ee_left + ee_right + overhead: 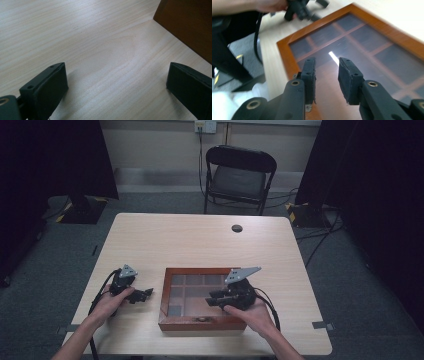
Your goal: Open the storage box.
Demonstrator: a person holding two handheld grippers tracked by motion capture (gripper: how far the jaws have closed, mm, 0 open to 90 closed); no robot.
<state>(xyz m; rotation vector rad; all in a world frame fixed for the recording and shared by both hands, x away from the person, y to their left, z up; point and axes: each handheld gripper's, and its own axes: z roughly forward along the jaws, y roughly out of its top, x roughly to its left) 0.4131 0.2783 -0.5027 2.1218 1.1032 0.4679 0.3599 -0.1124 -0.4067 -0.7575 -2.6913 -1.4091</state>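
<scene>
High view: right gripper [216, 299], jaws narrow and empty, over unlabelled wooden box [200, 324].

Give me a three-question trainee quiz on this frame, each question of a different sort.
1. True or false: the wooden box has a glass lid with a grid of panes.
2. Which gripper hangs over the box: A) left gripper B) right gripper?
3. What lies between the left gripper's jaws?

Key: 1. True. 2. B. 3. Nothing; bare table, jaws wide apart.
</scene>
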